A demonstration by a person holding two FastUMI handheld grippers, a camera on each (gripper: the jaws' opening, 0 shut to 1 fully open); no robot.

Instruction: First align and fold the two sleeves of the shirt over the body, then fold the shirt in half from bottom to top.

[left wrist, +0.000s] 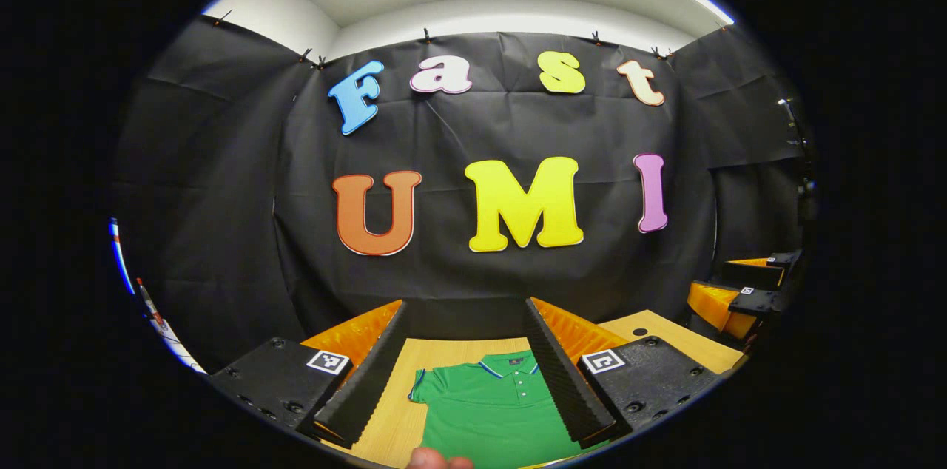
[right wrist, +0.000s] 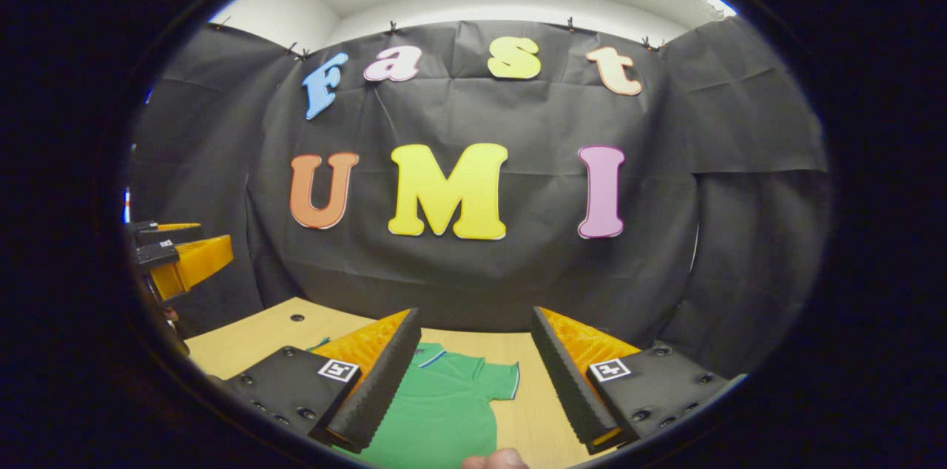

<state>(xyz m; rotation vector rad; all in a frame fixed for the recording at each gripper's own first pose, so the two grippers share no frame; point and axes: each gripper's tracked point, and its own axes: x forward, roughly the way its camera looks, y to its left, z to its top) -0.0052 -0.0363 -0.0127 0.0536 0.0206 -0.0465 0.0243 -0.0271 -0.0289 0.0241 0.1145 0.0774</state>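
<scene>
A wooden table (left wrist: 658,332) stretches ahead of both grippers, a small dark hole (left wrist: 640,332) near its far edge. On it a green shirt (left wrist: 492,410) lies flat, collar (left wrist: 510,365) toward the wall, both short sleeves spread out to the sides.

In the left gripper view, the left gripper (left wrist: 466,373) hangs above the table with its fingers (left wrist: 370,373) spread wide and nothing between them; the shirt's collar and chest sit framed in the gap, one sleeve (left wrist: 420,389) just inside the left-hand finger. The right gripper (left wrist: 747,291) shows off to the right, well apart from the shirt.

In the right gripper view, the right gripper (right wrist: 477,373) is likewise spread wide and empty above the table, with the shirt's other sleeve (right wrist: 503,380) lying between its fingers (right wrist: 381,380) and the body running under the left-hand one. The left gripper (right wrist: 177,254) shows far left.

A fingertip (left wrist: 436,460) pokes in at the bottom edge, just below the shirt.
</scene>
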